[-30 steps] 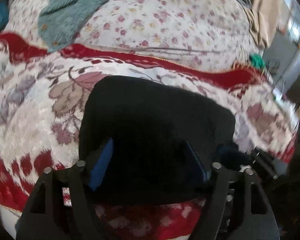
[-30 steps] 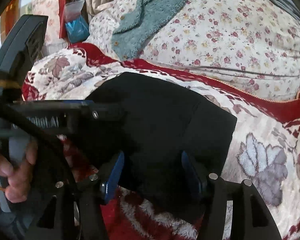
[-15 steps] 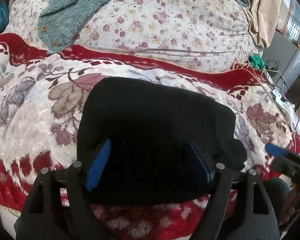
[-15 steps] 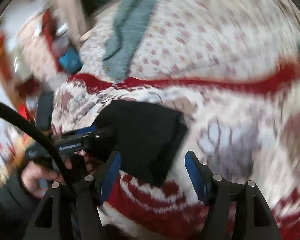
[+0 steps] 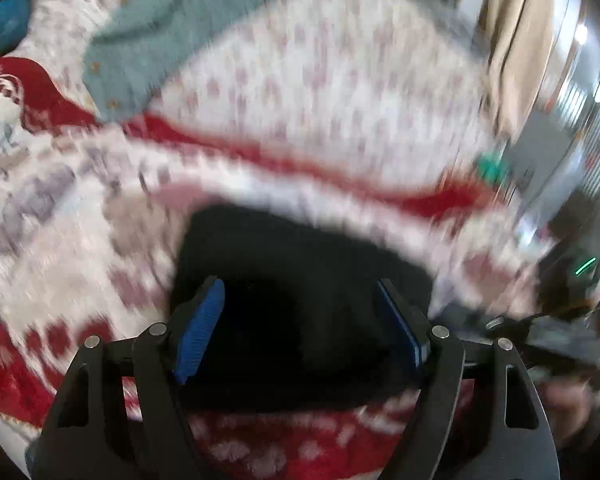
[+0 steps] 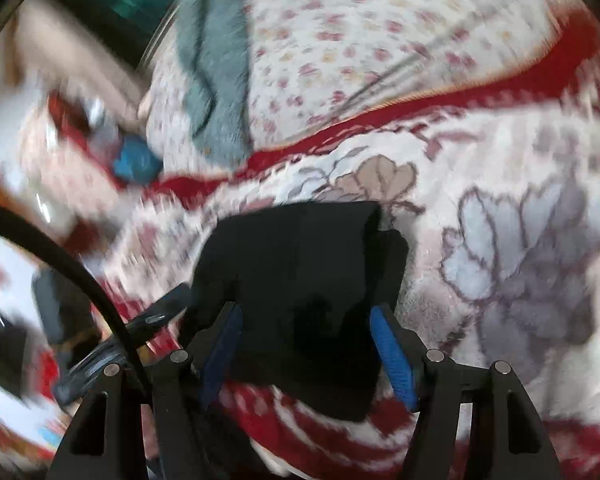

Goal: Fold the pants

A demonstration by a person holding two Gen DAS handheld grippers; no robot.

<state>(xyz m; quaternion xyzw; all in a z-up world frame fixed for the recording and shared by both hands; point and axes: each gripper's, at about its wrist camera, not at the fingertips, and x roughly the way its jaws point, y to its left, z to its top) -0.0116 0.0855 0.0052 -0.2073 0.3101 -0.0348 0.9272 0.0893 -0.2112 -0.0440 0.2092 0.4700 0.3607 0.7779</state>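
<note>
The black pants (image 6: pixel 300 276), already bundled up small on the flowery blanket (image 6: pixel 520 264), are framed dead ahead between both the wide-open, empty left gripper (image 5: pixel 300 330) and right gripper (image 6: pixel 306 354), neither noticeably nearer.

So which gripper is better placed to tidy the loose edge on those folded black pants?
Probably right: the right gripper sits open near the pants' stepped, uneven edge. The left gripper, also open, faces the smoother side.
</note>
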